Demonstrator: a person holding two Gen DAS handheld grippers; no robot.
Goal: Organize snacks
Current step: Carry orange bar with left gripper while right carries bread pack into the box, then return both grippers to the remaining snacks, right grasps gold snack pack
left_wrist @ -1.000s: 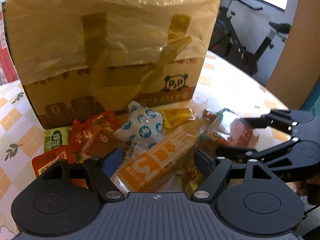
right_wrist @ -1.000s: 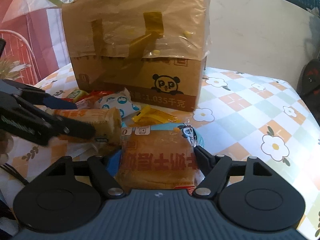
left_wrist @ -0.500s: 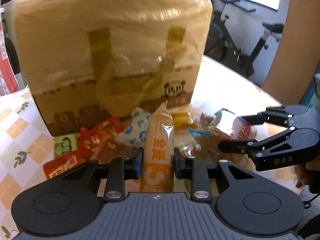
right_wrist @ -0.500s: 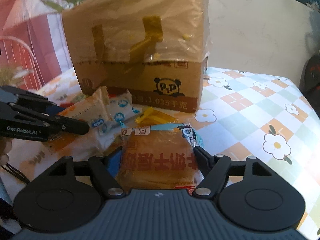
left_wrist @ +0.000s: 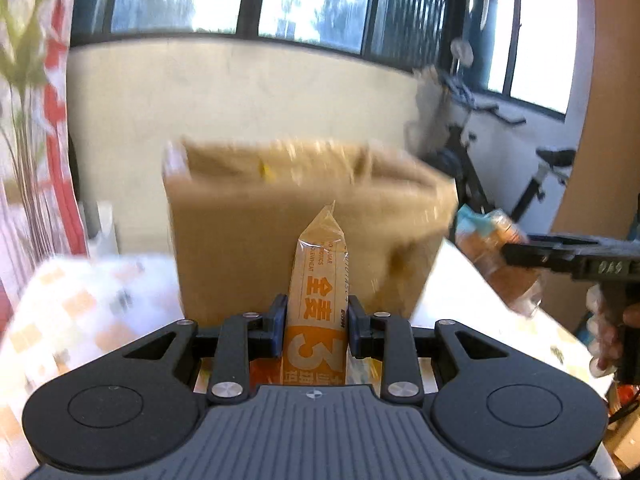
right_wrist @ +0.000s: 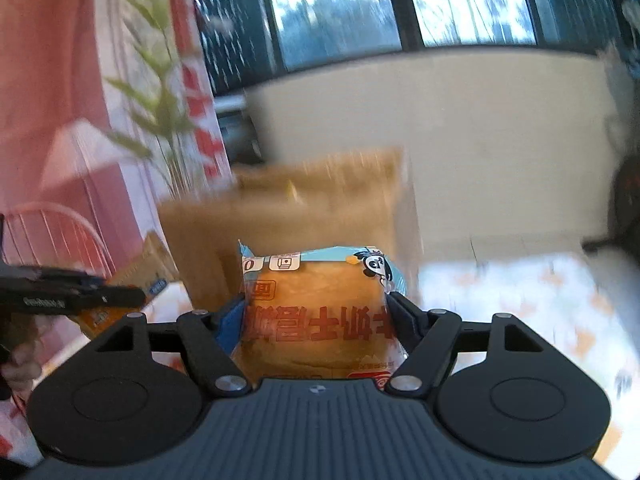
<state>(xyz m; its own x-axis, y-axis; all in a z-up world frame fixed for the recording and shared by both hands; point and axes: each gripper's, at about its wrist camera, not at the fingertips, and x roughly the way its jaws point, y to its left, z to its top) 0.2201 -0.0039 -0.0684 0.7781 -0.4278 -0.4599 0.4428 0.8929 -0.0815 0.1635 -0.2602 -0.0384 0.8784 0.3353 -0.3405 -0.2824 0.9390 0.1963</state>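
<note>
The left gripper (left_wrist: 316, 320) is closed on a long orange snack bar (left_wrist: 318, 304), its two fingers pressing the wrapper from either side so that the bar stands upright, its crimped top end pointing up in front of the cardboard box (left_wrist: 304, 224). The box, brown and blurred, sits farther off on the tablecloth (left_wrist: 80, 304) (a pale cloth with orange checks), and its top edge shows in the left wrist view. To the right in that view the right gripper (left_wrist: 520, 254) reaches in from the edge, side-on, with a packaged bread (left_wrist: 496, 252) in its fingers, held above the table near the right side of the box. In the right wrist view the same gripper (right_wrist: 316, 316) is open about as wide as the bread pack (right_wrist: 316, 308), which fills the gap between the two fingers; the pack is orange with a light blue top strip and red lettering. The box (right_wrist: 304, 208) stands beyond it, near the middle of the view. At the left of this view the left gripper (right_wrist: 80, 298) appears side-on with the orange bar (right_wrist: 140, 276) in its grip, held close to the left side of the box. A green plant (right_wrist: 156, 84) and a red-and-white curtain (right_wrist: 200, 92) stand farther back on the left, below dark-framed windows (right_wrist: 340, 12).
</note>
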